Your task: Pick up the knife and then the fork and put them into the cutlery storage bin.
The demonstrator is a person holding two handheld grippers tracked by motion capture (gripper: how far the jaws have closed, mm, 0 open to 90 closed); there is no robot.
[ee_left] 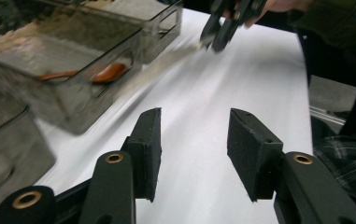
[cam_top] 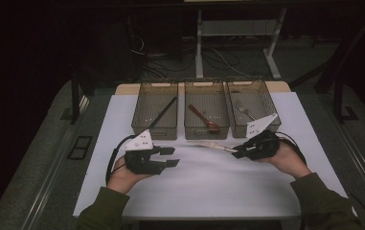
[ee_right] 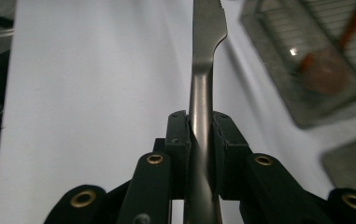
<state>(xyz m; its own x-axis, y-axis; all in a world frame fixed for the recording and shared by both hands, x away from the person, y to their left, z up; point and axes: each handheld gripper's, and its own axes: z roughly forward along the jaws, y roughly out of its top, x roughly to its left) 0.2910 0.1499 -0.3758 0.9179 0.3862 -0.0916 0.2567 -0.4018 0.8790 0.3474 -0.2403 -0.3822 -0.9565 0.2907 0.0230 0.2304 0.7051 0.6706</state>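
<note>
My right tool point(cam_top: 240, 152) is clenched on a metal table knife point(cam_top: 211, 145). In the right gripper view the two pads press flat on either side of the knife's point(ee_right: 202, 84) handle, and the serrated blade runs straight away from the jaws above the white bench top. From the high view the knife sticks out to the left of the tool, lying roughly level just above the bench point(cam_top: 204, 184), in front of the middle bin and well apart from my left tool.

My left tool point(cam_top: 168, 156) is released: in the left gripper view its jaws stand apart with nothing between them but bare white surface, the left tool point(ee_left: 194, 149) pointing across the bench toward the right tool point(ee_left: 220, 35) farther off.

Three clear plastic bins stand side by side at the far edge of the bench. The left bin point(cam_top: 142, 127) holds a long dark stick-like utensil, which I cannot identify further. The middle bin point(cam_top: 189, 129) holds a reddish-brown spoon point(cam_top: 204, 117). The right bin point(cam_top: 266, 103) holds a pale metal fork point(cam_top: 242, 110).

I can read no brand, label or writing anywhere; the pictures are dim and partly blurred.
</note>
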